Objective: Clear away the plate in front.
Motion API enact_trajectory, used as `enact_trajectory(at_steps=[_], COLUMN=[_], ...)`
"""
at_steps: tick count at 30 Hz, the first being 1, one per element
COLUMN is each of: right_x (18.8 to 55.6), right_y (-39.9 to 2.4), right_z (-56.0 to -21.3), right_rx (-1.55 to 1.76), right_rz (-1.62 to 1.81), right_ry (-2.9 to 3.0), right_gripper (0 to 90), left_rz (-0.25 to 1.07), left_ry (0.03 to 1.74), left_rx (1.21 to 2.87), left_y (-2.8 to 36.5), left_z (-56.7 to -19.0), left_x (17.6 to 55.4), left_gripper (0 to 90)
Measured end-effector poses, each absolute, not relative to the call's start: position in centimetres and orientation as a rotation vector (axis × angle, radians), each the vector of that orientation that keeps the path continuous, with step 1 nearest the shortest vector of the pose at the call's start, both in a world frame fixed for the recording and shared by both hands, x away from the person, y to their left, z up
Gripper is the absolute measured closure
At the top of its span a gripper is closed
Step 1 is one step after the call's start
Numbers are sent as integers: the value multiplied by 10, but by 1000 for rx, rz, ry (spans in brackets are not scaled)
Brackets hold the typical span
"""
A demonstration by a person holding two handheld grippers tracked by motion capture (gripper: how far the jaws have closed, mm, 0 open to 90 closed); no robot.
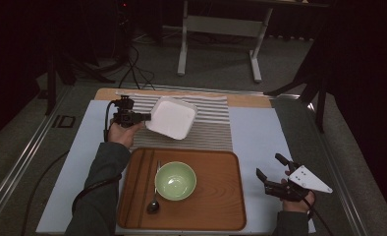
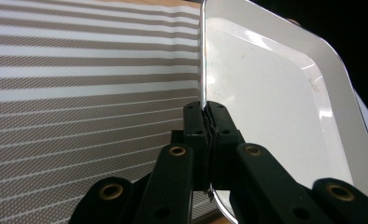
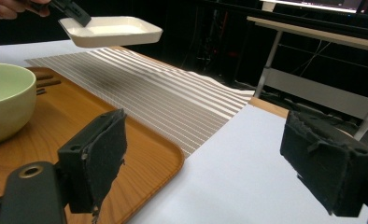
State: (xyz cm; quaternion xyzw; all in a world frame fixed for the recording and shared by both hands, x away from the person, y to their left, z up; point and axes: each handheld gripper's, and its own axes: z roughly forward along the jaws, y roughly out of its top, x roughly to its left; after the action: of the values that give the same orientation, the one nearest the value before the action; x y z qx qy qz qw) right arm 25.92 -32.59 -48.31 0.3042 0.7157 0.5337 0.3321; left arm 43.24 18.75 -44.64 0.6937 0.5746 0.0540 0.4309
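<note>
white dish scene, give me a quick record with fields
held item: white dish, lifted clear above the striped mat
left gripper: fingers pinched on the dish rim
right gripper: open, nothing between its fingers, over the white table cover
wooden tray: holds green bowl, with spoon beside the bowl

— Dim room up top; black all round the table (image 1: 260,132), light falling from above.
— Glare streaks the white dish (image 2: 285,107); its soft shadow lies on the striped mat (image 3: 173,100); near jaws blurred.
</note>
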Motion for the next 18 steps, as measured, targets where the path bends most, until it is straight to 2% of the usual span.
enact_trajectory(at_steps=[18], right_x=[259], right_y=[-325], right_z=[-483], right_rx=[792], right_rz=[1393], right_ry=[1874], right_gripper=[140], left_rz=[47], left_ry=[1242], left_rx=[1847], left_y=[176], left_z=[-430], left_x=[421], left_gripper=[891])
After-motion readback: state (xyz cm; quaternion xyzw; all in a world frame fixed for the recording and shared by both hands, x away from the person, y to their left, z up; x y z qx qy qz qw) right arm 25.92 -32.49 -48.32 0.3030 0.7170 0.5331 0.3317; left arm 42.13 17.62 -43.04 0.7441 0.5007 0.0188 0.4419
